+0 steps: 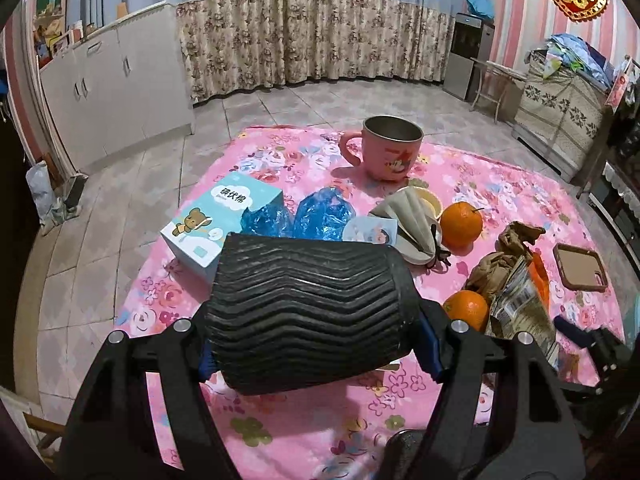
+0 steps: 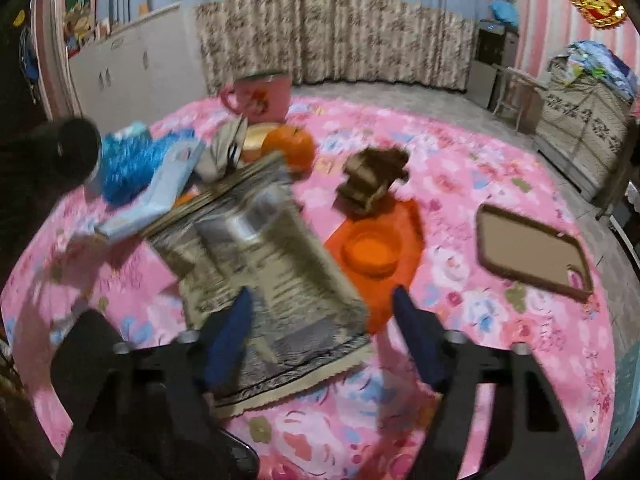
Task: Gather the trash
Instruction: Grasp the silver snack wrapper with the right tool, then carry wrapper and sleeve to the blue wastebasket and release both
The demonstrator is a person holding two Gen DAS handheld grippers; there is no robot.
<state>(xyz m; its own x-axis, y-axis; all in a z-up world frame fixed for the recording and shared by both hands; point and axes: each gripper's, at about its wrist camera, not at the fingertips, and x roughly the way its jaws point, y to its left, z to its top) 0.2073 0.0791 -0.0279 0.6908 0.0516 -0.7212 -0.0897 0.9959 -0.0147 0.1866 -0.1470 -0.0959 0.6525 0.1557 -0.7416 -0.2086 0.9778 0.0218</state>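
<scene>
Two things could spoil this from where I stand. One is the foil packet (image 2: 256,280): it lies flat and slick on the pink floral tabletop (image 2: 460,184), and the right tongs (image 2: 320,336) look set to straddle only its near end, so a squeeze might just crumple a corner and let the rest slide away. The other is the crowding. An orange dish (image 2: 372,252) sits just beside the packet's right edge and a blue card (image 2: 160,196) touches its far left corner, so a careless sweep could drag either along, or knock the orange (image 2: 290,148) rolling. The right view is smeared with motion, which makes the aim harder to trust.

The right tongs stand wide apart, empty, one blue pad (image 2: 232,336) over the packet's near end and the other over the dish's edge; whether the pad actually touches the foil I cannot tell.

The left tongs (image 1: 316,312) are closed onto a black ribbed cylinder (image 1: 308,312), carried crosswise above the tabletop, its ends pressed between the blue pads. It looks bulky for the span, so a jolt could twist it loose.

Other likely trash waits further back: a crumpled brown wrapper (image 2: 376,180), the blue plastic bags (image 1: 298,216) near the tissue box (image 1: 216,224), and a used face mask (image 1: 408,224). The pink mug (image 1: 390,152) and the phone case (image 2: 532,248) look like keepers.
</scene>
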